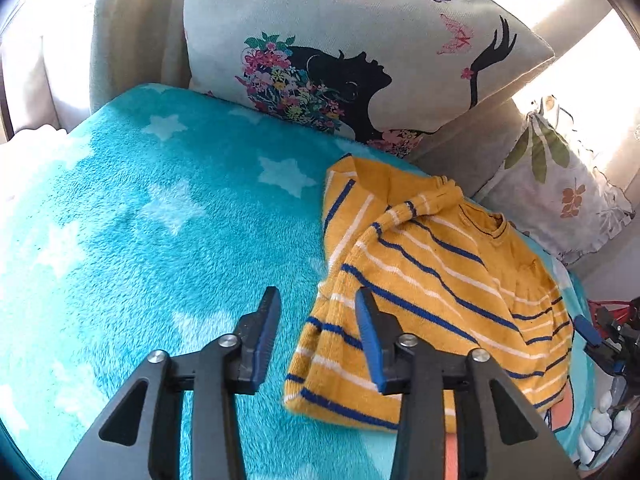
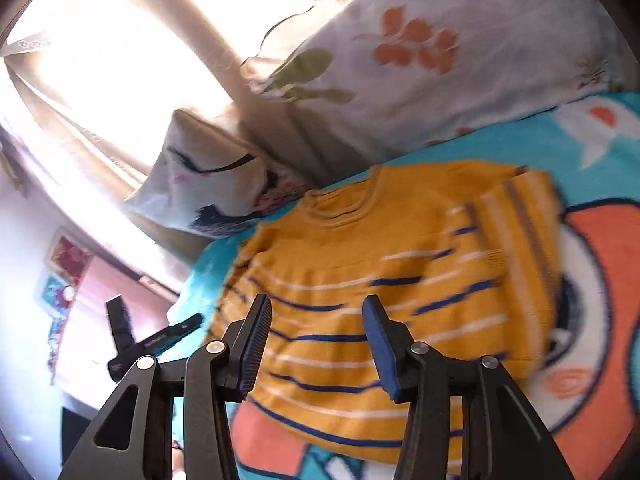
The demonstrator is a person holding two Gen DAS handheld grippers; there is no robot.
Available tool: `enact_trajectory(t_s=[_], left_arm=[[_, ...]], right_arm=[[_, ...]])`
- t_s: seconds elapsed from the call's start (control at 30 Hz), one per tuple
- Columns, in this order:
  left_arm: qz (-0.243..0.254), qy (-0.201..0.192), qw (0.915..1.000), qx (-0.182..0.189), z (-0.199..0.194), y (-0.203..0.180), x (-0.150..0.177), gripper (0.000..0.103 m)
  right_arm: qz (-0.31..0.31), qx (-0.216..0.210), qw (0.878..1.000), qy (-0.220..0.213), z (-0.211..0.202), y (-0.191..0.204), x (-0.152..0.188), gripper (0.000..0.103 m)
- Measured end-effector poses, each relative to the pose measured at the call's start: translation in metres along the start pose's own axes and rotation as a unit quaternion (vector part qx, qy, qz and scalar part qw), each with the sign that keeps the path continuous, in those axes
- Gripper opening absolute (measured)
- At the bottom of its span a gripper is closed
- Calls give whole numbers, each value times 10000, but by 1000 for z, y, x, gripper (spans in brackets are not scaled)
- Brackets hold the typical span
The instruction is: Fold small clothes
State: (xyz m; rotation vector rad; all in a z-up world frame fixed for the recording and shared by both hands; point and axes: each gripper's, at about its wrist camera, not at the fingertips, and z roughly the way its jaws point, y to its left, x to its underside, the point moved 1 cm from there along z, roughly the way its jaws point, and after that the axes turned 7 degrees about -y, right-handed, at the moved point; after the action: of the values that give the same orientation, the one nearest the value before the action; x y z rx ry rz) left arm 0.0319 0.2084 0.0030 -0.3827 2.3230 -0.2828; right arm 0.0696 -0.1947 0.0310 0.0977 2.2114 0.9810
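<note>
A small yellow sweater (image 1: 440, 292) with blue and white stripes lies on a turquoise star blanket (image 1: 160, 220). One sleeve is folded across its chest. My left gripper (image 1: 318, 336) is open and empty, just above the sweater's near left edge. My right gripper (image 2: 316, 344) is open and empty above the sweater's lower half (image 2: 380, 280); it also shows at the right edge of the left wrist view (image 1: 600, 344). The left gripper shows at the left of the right wrist view (image 2: 140, 340).
A pillow printed with a woman's silhouette and flowers (image 1: 340, 60) stands behind the blanket. A leaf-print pillow (image 1: 560, 184) lies to the right of the sweater. Beige sofa backing (image 1: 120, 32) and bright curtains (image 2: 100, 60) lie beyond.
</note>
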Motion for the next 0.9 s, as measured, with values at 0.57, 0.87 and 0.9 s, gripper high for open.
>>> enact_trajectory(t_s=[0.57,0.87,0.9], left_arm=[[-221,293,9981,493,24,-1,31,66],[-525,24,9964,660,19,-4,41,79],[-638,11,9955,706,17,-3,42,79]], right_arm=[[1625,1040,9795,-582,0,-125,-35,34],[587,560,9965,-211,-11,-36,-40,58],[389,407,9984,-5,6,-16,-37,59]])
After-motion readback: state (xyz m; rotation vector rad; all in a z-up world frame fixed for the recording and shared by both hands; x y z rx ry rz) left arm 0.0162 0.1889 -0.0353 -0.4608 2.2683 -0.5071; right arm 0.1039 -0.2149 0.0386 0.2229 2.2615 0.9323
